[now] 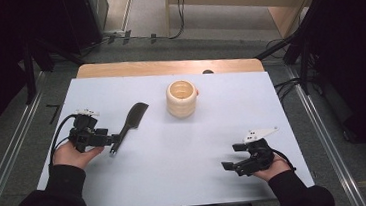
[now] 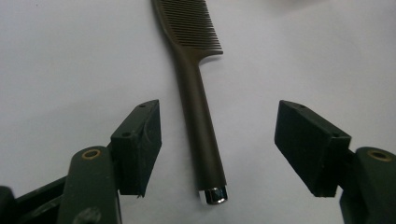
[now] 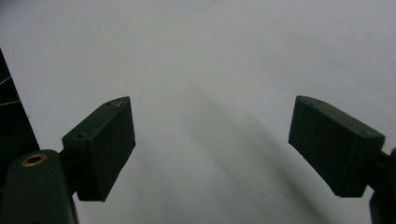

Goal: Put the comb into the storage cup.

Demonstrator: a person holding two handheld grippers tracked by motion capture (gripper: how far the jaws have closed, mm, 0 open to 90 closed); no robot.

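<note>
The dark comb (image 2: 198, 116), slim with fine teeth and a shiny metal cap on its handle end, is lying flat on the white table (image 1: 176, 159), handle pointing toward the left gripper (image 1: 116, 143), teeth slanting away toward the cup (image 1: 182, 98), while the spread jaws are flanking the handle without touching it.

comb (image 2: 198, 116): matt dark plastic, shiny metal tip | cup (image 1: 182, 98): pale ribbed wood

Comb (image 2: 196, 93) cut off by the top edge of the left gripper view, tooth end out of frame; in the high view, handle tip hidden behind left gripper (image 1: 111, 142).
</note>
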